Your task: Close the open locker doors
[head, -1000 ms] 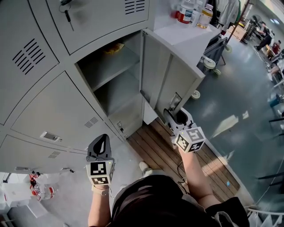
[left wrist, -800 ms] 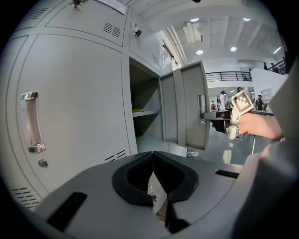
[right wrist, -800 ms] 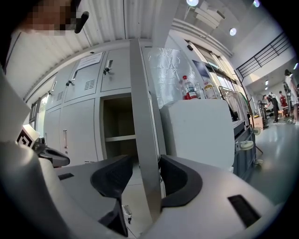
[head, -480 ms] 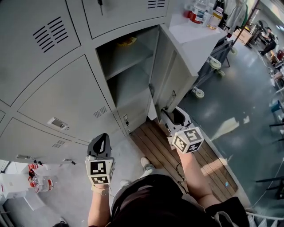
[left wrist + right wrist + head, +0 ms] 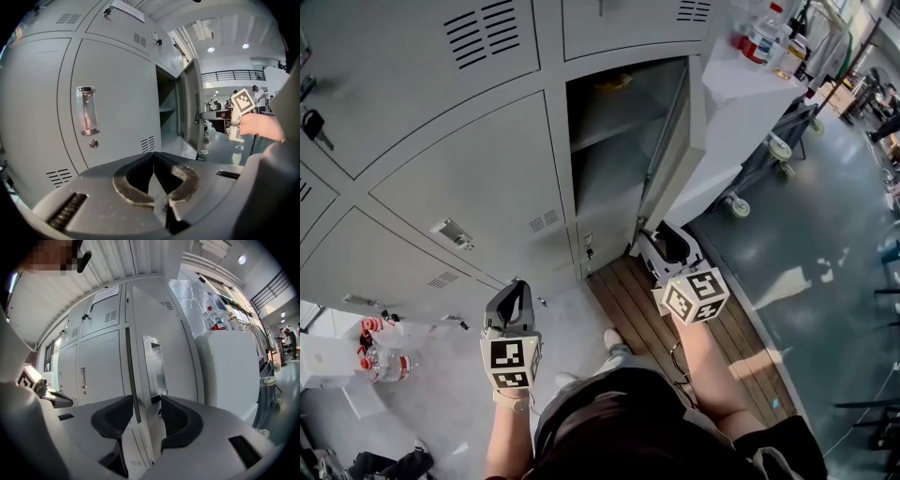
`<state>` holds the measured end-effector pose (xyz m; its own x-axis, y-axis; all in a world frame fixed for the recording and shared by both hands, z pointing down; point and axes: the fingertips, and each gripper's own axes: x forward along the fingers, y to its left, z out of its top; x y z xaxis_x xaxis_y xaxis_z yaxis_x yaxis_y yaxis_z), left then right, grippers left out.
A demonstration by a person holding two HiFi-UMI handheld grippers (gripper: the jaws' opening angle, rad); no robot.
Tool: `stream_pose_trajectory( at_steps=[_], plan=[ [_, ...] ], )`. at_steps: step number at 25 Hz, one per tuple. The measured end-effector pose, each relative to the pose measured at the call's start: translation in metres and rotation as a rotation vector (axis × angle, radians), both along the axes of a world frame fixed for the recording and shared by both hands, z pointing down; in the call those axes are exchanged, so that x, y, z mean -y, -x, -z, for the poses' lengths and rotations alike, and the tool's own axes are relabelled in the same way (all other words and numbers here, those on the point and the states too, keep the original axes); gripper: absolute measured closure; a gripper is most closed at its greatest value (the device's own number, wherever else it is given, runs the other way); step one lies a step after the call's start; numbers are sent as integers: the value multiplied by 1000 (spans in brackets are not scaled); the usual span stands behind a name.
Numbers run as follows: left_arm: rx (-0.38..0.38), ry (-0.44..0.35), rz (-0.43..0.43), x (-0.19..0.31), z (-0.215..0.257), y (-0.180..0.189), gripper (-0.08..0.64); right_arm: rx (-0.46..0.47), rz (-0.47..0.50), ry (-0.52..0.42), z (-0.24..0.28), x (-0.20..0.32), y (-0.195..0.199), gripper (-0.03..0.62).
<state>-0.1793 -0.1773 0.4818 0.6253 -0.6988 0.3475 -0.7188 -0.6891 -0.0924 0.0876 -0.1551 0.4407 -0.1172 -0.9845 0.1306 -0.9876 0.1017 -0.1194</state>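
Big grey bank of lockers (image 5: 459,178) across the left and far side, and every door sits flush except one. To the right stands a white cabinet (image 5: 741,112) with bottles (image 5: 761,39) on top, hemming in that end.

And there's the open door (image 5: 677,183), at the right end of the bank, between its own bare compartment and the cabinet. It's a tall panel with its long axis straight up and down. It is hinged on its right side and swung out, so the free edge points near, toward the person, and the outer face looks right. Inside is a shelf (image 5: 619,127), and something yellow (image 5: 614,82) higher up that is too small to name.

Now the right gripper (image 5: 667,246), low down at the foot of that door, on the outer-face side. That looks well placed to shove the panel leftward and home. Its fingers are spread wide, with nothing clamped. In the right gripper view the door's free edge shows in the gap, the recessed handle (image 5: 154,365) just beyond. Whether the gripper touches the door I cannot tell. No grip looks needed, and a plain push should do.

The left gripper (image 5: 514,292) hangs near, in front of the closed doors and well apart from the open one. Its fingers are clenched together on nothing. It seems to be parked clear of the door's swing.
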Motion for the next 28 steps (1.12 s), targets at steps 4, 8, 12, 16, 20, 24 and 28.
stream_pose_trajectory(
  at_steps=[4, 8, 12, 16, 20, 24, 28],
  plan=[
    [4, -3, 44, 2, 0, 22, 540, 3, 40, -1, -2, 14, 20, 379],
    [12, 3, 94, 2, -1, 42, 540, 7, 85, 3, -3, 29, 38, 379],
    [20, 2, 141, 4, -2, 58, 540, 12, 128, 4, -5, 46, 52, 379],
    [25, 4, 186, 8, -2, 70, 540, 14, 168, 4, -6, 63, 63, 379],
    [39, 12, 220, 10, -5, 77, 540, 21, 206, 2, -8, 82, 69, 382],
    [49, 20, 253, 15, -7, 81, 540, 25, 241, -4, -8, 101, 75, 382],
    [54, 23, 290, 20, -8, 84, 540, 35, 277, -8, -7, 121, 80, 382]
  ],
)
